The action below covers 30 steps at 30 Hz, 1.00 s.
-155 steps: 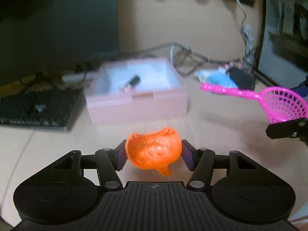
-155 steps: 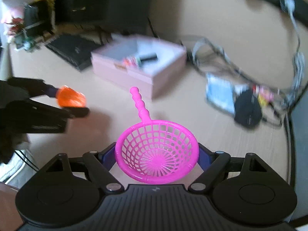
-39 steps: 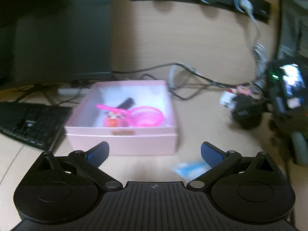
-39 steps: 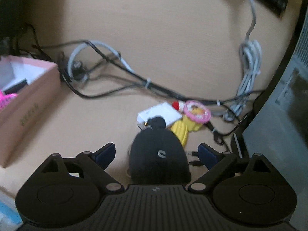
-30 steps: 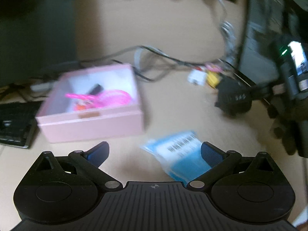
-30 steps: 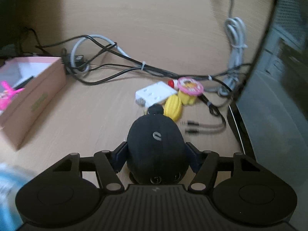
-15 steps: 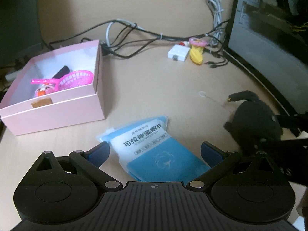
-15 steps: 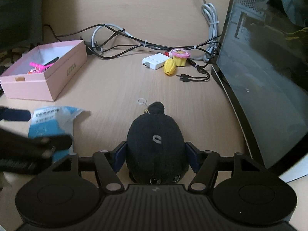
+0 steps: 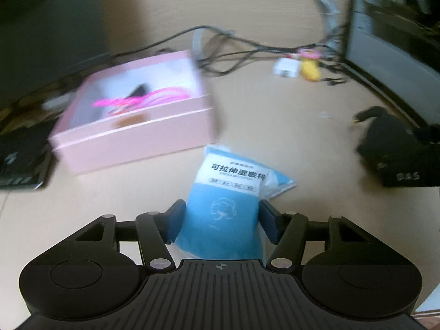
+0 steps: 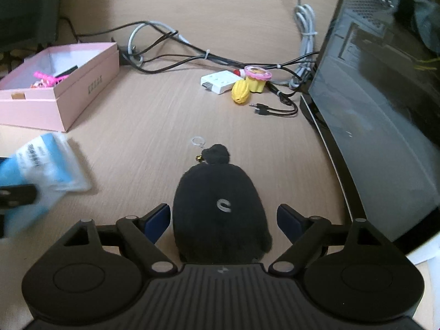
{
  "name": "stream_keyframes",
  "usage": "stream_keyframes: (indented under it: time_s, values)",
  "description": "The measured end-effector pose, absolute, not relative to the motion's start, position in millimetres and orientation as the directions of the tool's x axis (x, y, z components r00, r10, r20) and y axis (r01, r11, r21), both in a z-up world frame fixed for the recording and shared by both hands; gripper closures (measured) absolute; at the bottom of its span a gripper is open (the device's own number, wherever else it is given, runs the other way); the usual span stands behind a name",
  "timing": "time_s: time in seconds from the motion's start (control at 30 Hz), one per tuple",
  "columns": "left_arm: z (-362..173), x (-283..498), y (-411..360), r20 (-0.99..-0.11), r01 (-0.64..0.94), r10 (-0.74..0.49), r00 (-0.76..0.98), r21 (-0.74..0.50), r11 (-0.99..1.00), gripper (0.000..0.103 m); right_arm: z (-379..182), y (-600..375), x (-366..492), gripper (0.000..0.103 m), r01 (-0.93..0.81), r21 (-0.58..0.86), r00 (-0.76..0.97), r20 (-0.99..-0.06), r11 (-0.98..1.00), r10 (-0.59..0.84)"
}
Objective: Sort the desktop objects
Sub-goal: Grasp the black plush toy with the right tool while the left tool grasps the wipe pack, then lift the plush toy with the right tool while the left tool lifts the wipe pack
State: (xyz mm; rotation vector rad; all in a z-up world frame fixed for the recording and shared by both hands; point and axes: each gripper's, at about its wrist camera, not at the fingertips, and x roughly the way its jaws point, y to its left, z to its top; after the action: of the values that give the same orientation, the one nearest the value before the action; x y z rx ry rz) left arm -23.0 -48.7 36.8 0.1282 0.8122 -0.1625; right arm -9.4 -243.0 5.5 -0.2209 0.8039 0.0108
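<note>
My left gripper [image 9: 221,221] is shut on a blue and white packet [image 9: 229,192] and holds it above the desk; the packet shows blurred in the right wrist view [image 10: 38,165]. The pink box [image 9: 132,126] lies ahead to the left, with a pink strainer [image 9: 162,96] and other small items inside. My right gripper [image 10: 224,220] is open, its jaws a little apart from a black plush toy [image 10: 220,211] that rests on the desk between them. The plush also shows in the left wrist view [image 9: 385,134].
A yellow toy [image 10: 242,90], a pink-topped toy [image 10: 258,75] and a white adapter [image 10: 218,81] lie among cables [image 10: 176,46] at the back. A computer case [image 10: 385,82] stands on the right. A keyboard [image 9: 16,159] lies left of the box.
My left gripper has closed on the blue packet and lifted it toward the pink box. My right gripper has opened, letting go of the black plush on the desk.
</note>
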Motion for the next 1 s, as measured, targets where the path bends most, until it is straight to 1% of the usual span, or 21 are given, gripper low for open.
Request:
stream_keyframes:
  time_s: [0.1, 0.13, 0.17, 0.2, 0.27, 0.3, 0.37, 0.4, 0.47, 0.57, 0.63, 0.7, 0.77, 0.87, 1.0]
  values:
    - [40.9, -26.5, -26.6, -0.734, 0.135, -0.067, 0.676, 0.034, 0.99, 0.039, 7.9, -232.9, -10.6, 0.036, -0.121, -0.186, 0.7, -0.712, 0.975, -0.048]
    - [42.5, -27.5, -21.8, -0.73, 0.125, -0.062, 0.681, 0.033, 0.992, 0.037, 10.3, -227.4, -11.6, 0.037, -0.146, -0.183, 0.705, -0.709, 0.972, -0.027]
    - [43.4, -28.0, -19.2, -0.726, 0.12, -0.056, 0.685, 0.036, 0.992, 0.031, 12.7, -221.3, -12.6, 0.037, -0.18, -0.168, 0.701, -0.713, 0.969, 0.007]
    - [44.0, -28.1, -16.7, -0.723, 0.113, -0.048, 0.689, 0.042, 0.993, 0.028, 15.1, -214.9, -14.3, 0.037, -0.212, -0.148, 0.698, -0.715, 0.966, 0.044]
    - [43.9, -28.8, -11.2, -0.72, 0.096, -0.03, 0.694, 0.052, 0.994, 0.018, 18.9, -201.9, -20.0, 0.037, -0.274, -0.125, 0.695, -0.711, 0.954, 0.107]
    - [43.5, -28.7, -8.3, -0.72, 0.088, -0.021, 0.693, 0.055, 0.995, 0.015, 20.8, -197.0, -22.3, 0.037, -0.306, -0.107, 0.689, -0.71, 0.946, 0.143]
    - [43.5, -28.9, -4.8, -0.721, 0.103, -0.048, 0.691, 0.033, 0.994, 0.006, 23.3, -188.4, -26.5, 0.037, -0.372, -0.041, 0.655, -0.72, 0.927, 0.231]
    - [43.7, -30.2, -3.6, -0.72, 0.125, -0.082, 0.689, 0.007, 0.992, 0.006, 22.6, -184.6, -28.2, 0.037, -0.401, -0.015, 0.635, -0.725, 0.916, 0.266]
    - [43.4, -31.1, -5.1, -0.719, 0.165, -0.137, 0.682, -0.03, 0.986, 0.005, 17.8, -176.7, -30.9, 0.037, -0.429, -0.014, 0.616, -0.736, 0.903, 0.281]
    - [38.8, -30.5, -14.6, -0.715, 0.184, -0.128, 0.687, 0.001, 0.983, 0.004, 10.9, -172.6, -30.7, 0.034, -0.428, -0.035, 0.613, -0.746, 0.903, 0.261]
    - [36.9, -30.3, -17.4, -0.707, 0.19, -0.131, 0.695, 0.005, 0.982, 0.003, 11.6, -172.4, -29.5, 0.029, -0.426, -0.036, 0.611, -0.748, 0.904, 0.258]
    - [36.4, -29.0, -17.9, -0.704, 0.2, -0.145, 0.695, -0.004, 0.98, 0.003, 11.6, -172.7, -30.4, 0.02, -0.417, -0.065, 0.622, -0.748, 0.907, 0.232]
    - [35.3, -25.3, -18.7, -0.706, 0.199, -0.141, 0.694, 0.0, 0.98, 0.003, 10.8, -175.7, -30.3, 0.017, -0.407, -0.071, 0.62, -0.754, 0.911, 0.219]
    - [32.5, -18.8, -20.3, -0.716, 0.197, -0.124, 0.687, 0.019, 0.98, 0.003, 8.4, -178.2, -29.8, 0.017, -0.401, -0.061, 0.611, -0.761, 0.914, 0.217]
    - [29.6, -15.9, -21.6, -0.721, 0.202, -0.113, 0.683, 0.037, 0.979, 0.003, 8.0, -179.2, -33.9, 0.017, -0.408, -0.086, 0.624, -0.753, 0.909, 0.209]
